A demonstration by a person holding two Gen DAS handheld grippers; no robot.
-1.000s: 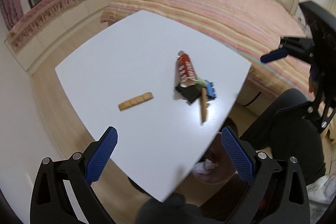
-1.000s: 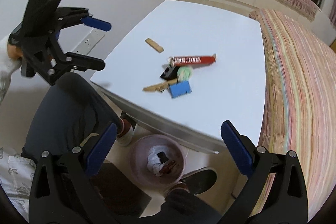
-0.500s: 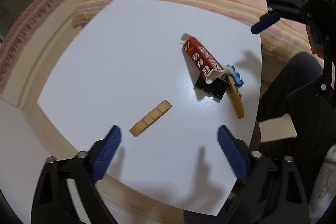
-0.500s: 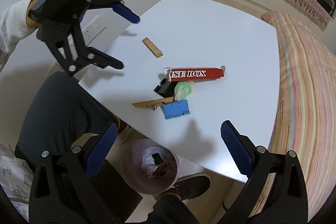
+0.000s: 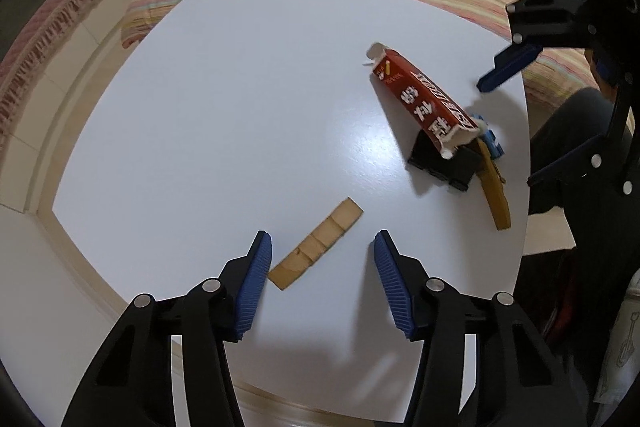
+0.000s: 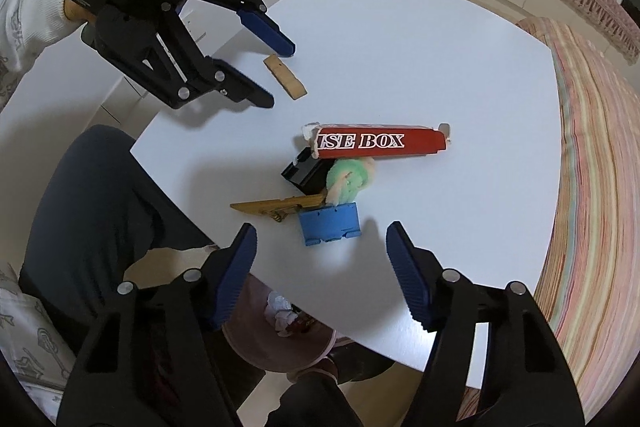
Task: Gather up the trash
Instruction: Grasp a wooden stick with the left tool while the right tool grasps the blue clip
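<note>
The left gripper (image 5: 322, 259) hangs over the near edge of the white table (image 5: 240, 87), its jaws closing with the near end of a wooden strip (image 5: 316, 244) lying between them; the blue pads do not yet touch it. The right gripper (image 6: 320, 251) is likewise closing, unclenched, around a blue block (image 6: 330, 223) that sits flat on the table, pads clear of its sides.

Beyond the block lies the rest of the trash, bunched together: a green fuzzy ball (image 6: 348, 179), a black block (image 6: 306, 173), a thin wooden stick (image 6: 276, 205) and a red carton (image 6: 380, 143) (one end torn) propped on the black block. A pink bin (image 6: 280, 343) stands on the floor under the table edge, with crumpled paper in it.
</note>
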